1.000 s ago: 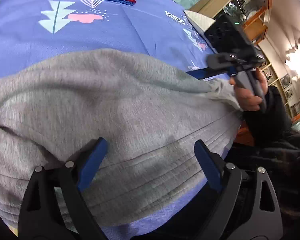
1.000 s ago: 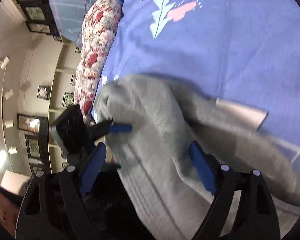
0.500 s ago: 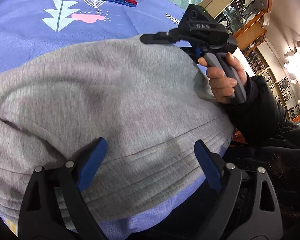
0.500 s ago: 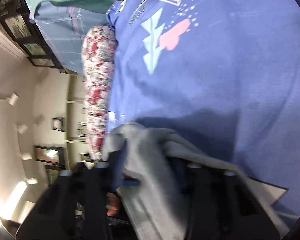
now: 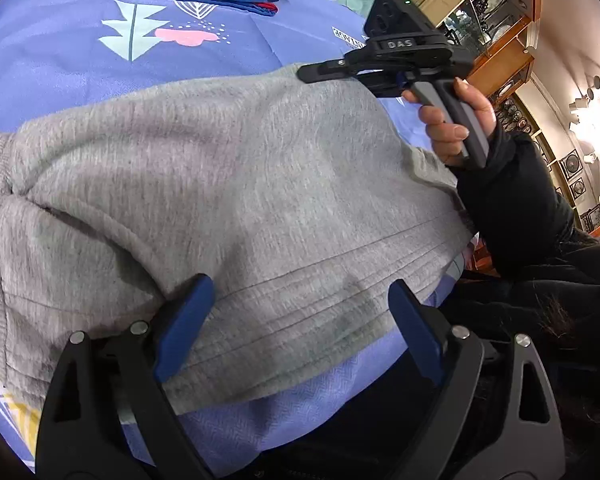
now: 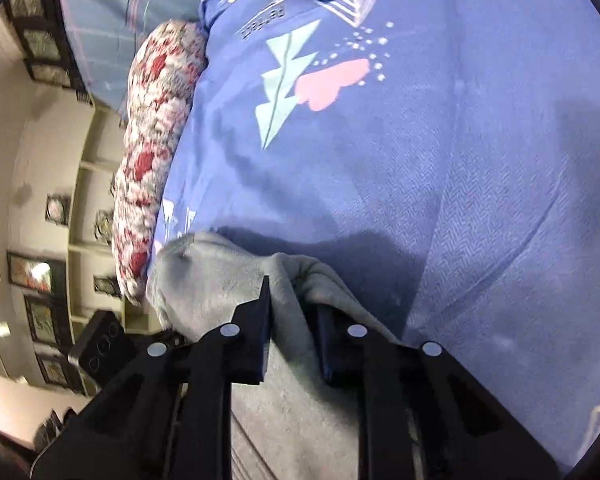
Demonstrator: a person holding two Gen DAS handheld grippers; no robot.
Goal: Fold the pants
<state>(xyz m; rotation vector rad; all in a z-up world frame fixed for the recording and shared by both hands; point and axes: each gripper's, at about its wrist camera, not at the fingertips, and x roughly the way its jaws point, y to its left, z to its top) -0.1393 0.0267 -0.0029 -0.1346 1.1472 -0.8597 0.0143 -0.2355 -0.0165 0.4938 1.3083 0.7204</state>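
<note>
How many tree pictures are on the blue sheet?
1 whole tree picture shows, pale green, on the blue sheet beyond the gray pants, beside a pink heart. The pants may hide more.

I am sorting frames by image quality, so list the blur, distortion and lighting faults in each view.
Left wrist view: sharp overall, strong fisheye bulge across the gray pants, blown-out lamp glare at the right edge. Right wrist view: motion smear on the wall frames and floral pillow, soft focus on the fabric pinched in the right tool, dark shadow on the blue bedsheet above it.
</note>
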